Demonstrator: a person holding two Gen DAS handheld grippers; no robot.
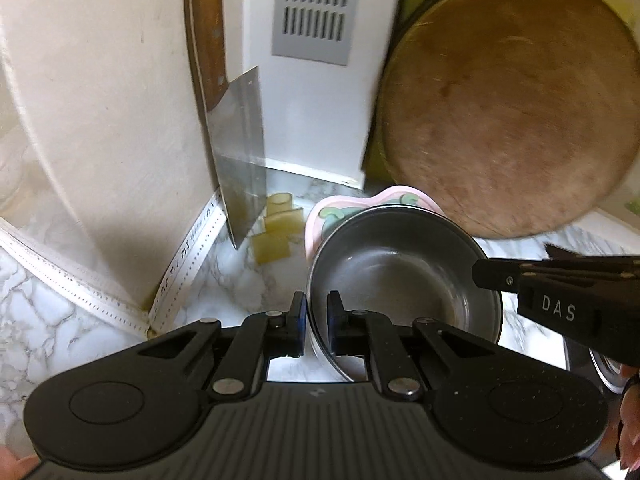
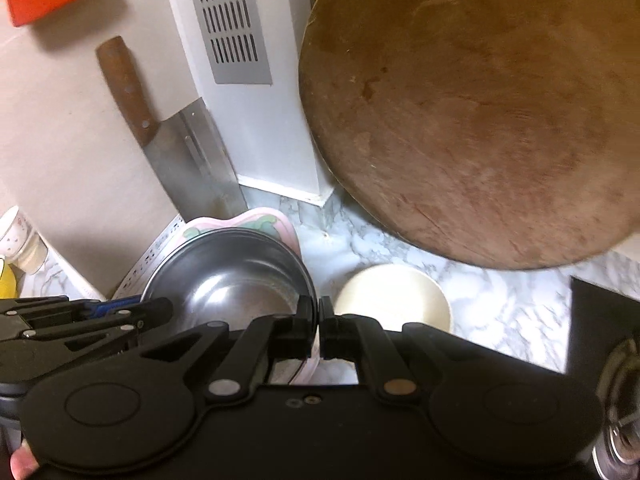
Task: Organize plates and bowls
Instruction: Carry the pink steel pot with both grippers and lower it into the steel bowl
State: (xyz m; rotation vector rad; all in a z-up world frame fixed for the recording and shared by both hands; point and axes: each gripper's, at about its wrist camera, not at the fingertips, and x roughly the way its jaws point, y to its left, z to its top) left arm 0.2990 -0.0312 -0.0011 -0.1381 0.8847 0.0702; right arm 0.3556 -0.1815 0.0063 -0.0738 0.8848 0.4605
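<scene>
**Both grippers clamped on steel bowl**

Left gripper (image 1: 317,312) pinching the steel bowl's (image 1: 404,276) rim at 9 o'clock; right gripper (image 2: 319,316) narrowly closed on its 3 o'clock rim. Resting on pink plate (image 1: 320,216) (marble counter (image 1: 52,320)). Cream bowl (image 2: 394,296) just beside.

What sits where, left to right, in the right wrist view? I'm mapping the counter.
Wooden-handled steel cleaver → round steel bowl → small cream round dish → large round wooden cutting board.

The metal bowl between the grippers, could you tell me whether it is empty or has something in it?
Empty: the metal bowl shows only bare, shiny interior in both wrist views, and it sits on a pink plate.
</scene>
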